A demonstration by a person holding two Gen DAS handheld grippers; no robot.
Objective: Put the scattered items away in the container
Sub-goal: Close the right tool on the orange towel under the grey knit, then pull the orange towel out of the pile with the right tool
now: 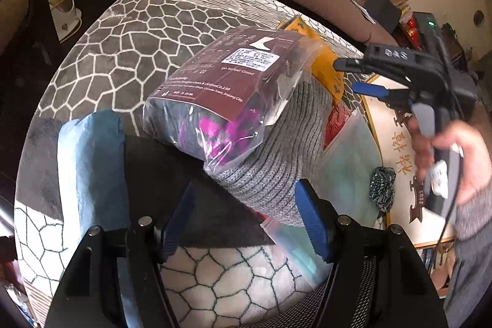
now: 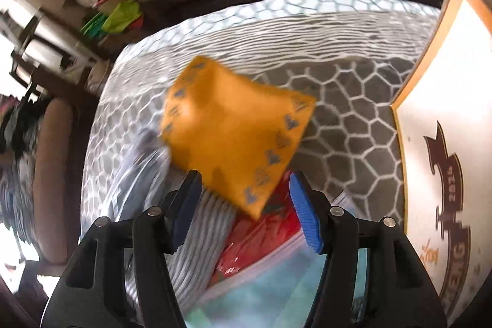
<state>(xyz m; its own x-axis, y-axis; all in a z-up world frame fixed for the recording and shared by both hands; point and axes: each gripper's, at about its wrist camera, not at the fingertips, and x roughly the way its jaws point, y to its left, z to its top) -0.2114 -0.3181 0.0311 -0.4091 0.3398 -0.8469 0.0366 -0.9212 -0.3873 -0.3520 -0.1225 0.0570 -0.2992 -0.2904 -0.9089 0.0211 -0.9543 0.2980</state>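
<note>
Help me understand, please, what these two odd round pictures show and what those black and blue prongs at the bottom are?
Each picture comes from a wide-angle camera on a hand-held gripper; a person holds one in each hand. The prongs are its jaws. In the left view, the left gripper stands open by a grey knit garment with a bagged pair of socks on top. The right gripper and the person's hand show at the side. In the blurred right view, the right gripper is open over an orange packet. All lie on a patterned rug.

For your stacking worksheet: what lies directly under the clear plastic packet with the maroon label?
The packet rests on a grey ribbed knit. An orange pouch shows behind it. Whatever lies beneath the knit is mostly covered.
</note>
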